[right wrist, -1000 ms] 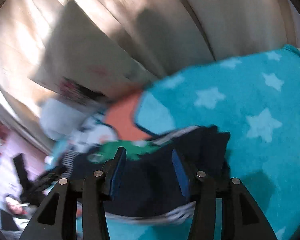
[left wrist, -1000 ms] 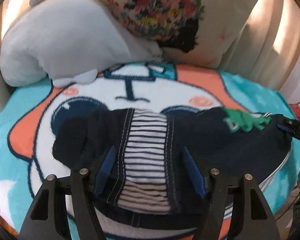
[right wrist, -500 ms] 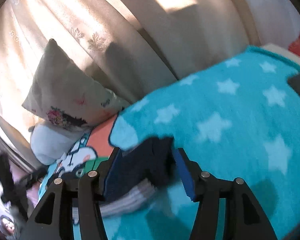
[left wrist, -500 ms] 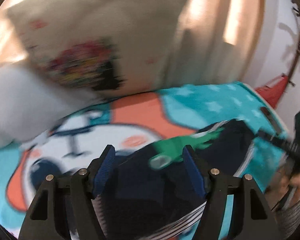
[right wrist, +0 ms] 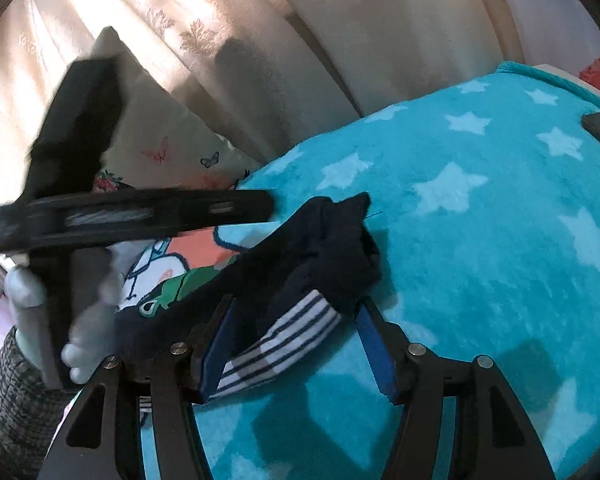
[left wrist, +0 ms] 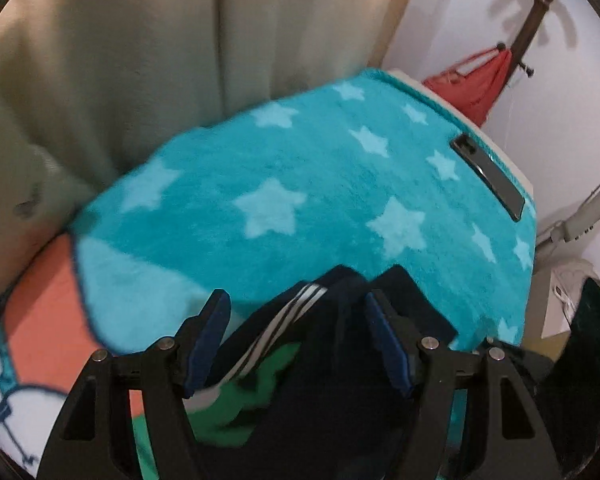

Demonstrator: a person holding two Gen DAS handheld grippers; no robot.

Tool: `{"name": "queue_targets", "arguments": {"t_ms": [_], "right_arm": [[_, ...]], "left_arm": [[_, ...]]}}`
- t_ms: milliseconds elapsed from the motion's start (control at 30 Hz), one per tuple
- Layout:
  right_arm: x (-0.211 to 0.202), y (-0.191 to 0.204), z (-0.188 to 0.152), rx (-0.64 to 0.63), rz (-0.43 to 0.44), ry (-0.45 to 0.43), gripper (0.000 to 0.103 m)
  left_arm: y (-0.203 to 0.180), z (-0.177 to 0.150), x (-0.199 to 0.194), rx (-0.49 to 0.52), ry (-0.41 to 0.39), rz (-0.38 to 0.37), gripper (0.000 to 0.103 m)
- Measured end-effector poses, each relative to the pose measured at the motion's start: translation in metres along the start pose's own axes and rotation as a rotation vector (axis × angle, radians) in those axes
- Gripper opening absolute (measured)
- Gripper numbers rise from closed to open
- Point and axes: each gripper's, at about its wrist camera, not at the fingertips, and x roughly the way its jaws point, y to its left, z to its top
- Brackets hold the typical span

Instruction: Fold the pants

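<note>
The dark blue pants (right wrist: 300,264) lie folded in a bunch on the teal blanket (right wrist: 480,240) with pale stars, and a striped band and a green patch show on them. The right tongs (right wrist: 296,344) have just been opening; they stand spread with the striped end of the pants between them, and the pads do not press it. The left tongs (left wrist: 300,336) hang spread over the pants too, and a gloved hand (right wrist: 80,320) holds them by the handle near a pillow (right wrist: 172,136).

Teal star blanket (left wrist: 300,184), beige curtain (left wrist: 140,52) — floral pillow (right wrist: 172,148), red bag (left wrist: 476,84)
</note>
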Motion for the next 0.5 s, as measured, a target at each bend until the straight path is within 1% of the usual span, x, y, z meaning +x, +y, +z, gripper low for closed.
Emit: {"name": "queue_targets", "arguments": {"t_ms": [167,200,300,333,500], "right_arm": [[0.010,0.007,-0.001,-0.029,-0.002,0.017,0.065],[0.012,0.007,-0.001,-0.029,-0.001,0.019,0.065],[0.017,0.006,0.000,-0.015,0.001,0.022,0.065],[0.018,0.006,0.000,-0.011,0.002,0.021,0.065],[0.020,0.007,-0.002,0.000,-0.005,0.011,0.066]], "left_arm": [[0.002,0.007,0.015,-0.014,0.017,-0.022,0.069],[0.002,0.008,0.018,-0.015,0.024,-0.031,0.069],[0.001,0.009,0.024,0.002,0.038,-0.018,0.069],[0.001,0.010,0.026,0.002,0.043,-0.023,0.069],[0.005,0.012,0.034,-0.026,0.055,-0.048,0.069]]}}
